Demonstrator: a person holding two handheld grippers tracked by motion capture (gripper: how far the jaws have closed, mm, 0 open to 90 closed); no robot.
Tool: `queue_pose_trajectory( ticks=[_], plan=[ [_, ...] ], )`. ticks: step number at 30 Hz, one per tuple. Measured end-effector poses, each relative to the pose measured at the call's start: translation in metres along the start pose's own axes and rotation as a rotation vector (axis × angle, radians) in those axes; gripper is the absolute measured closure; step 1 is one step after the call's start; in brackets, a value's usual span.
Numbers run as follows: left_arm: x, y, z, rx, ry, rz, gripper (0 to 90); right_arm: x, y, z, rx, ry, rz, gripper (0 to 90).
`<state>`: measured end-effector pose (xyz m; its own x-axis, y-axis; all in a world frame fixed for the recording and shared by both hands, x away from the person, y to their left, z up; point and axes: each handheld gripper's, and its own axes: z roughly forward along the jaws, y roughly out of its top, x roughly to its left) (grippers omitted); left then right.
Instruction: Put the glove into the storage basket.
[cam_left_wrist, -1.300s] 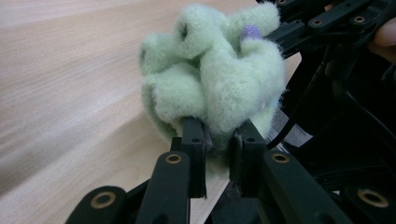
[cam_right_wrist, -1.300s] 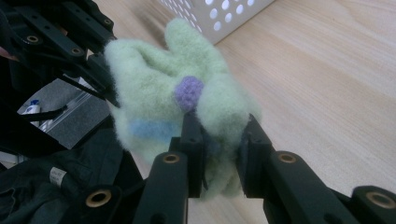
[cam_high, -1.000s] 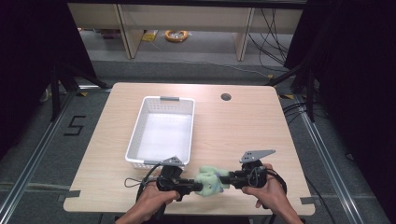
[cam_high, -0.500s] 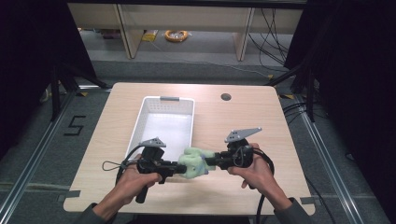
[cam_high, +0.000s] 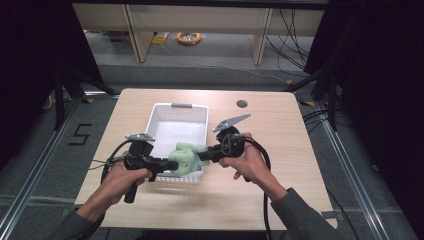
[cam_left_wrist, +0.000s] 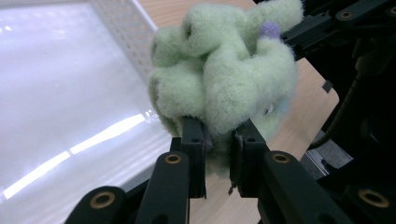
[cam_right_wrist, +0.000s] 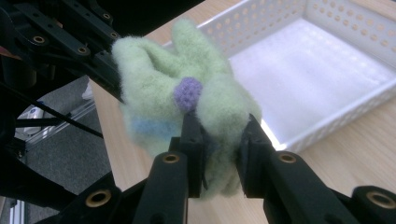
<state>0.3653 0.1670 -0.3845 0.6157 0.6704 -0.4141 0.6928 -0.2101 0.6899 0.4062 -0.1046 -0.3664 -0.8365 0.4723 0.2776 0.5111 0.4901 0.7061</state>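
A black "5" is marked on the floor (cam_high: 80, 134) left of the table.

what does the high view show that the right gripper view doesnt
High view alone: the whole table, the person's hands, the right gripper from outside, the round hole in the tabletop. Right gripper view alone: a purple knitted dot and pale blue patch on the fuzzy green toy. Both: toy pinched between both grippers, the white basket, the left gripper.
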Motion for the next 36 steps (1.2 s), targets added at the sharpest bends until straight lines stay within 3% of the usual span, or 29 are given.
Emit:
queue_pose_trajectory(
  ticks=[7, 16, 25, 27, 35, 36],
  plan=[
    [0.024, 0.004, -0.003, 0.032, 0.034, -0.038, 77.3, -0.004, 0.018, 0.024, 0.034, 0.0, 0.025, 75.7],
    [0.051, 0.007, 0.004, 0.075, 0.071, -0.083, 77.1, -0.017, 0.025, 0.052, 0.057, -0.007, 0.078, 75.8],
    [0.066, 0.006, 0.014, 0.128, 0.093, -0.104, 76.7, -0.029, 0.019, 0.077, 0.084, -0.015, 0.12, 75.8],
    [0.068, 0.005, 0.017, 0.141, 0.102, -0.107, 76.6, -0.03, 0.018, 0.082, 0.105, -0.013, 0.149, 75.8],
    [0.081, 0.002, 0.024, 0.203, 0.104, -0.108, 76.0, -0.033, 0.014, 0.101, 0.147, -0.035, 0.167, 75.6],
    [0.081, 0.002, 0.026, 0.193, 0.101, -0.132, 75.9, -0.033, 0.013, 0.102, 0.151, -0.043, 0.173, 75.6]
  ],
)
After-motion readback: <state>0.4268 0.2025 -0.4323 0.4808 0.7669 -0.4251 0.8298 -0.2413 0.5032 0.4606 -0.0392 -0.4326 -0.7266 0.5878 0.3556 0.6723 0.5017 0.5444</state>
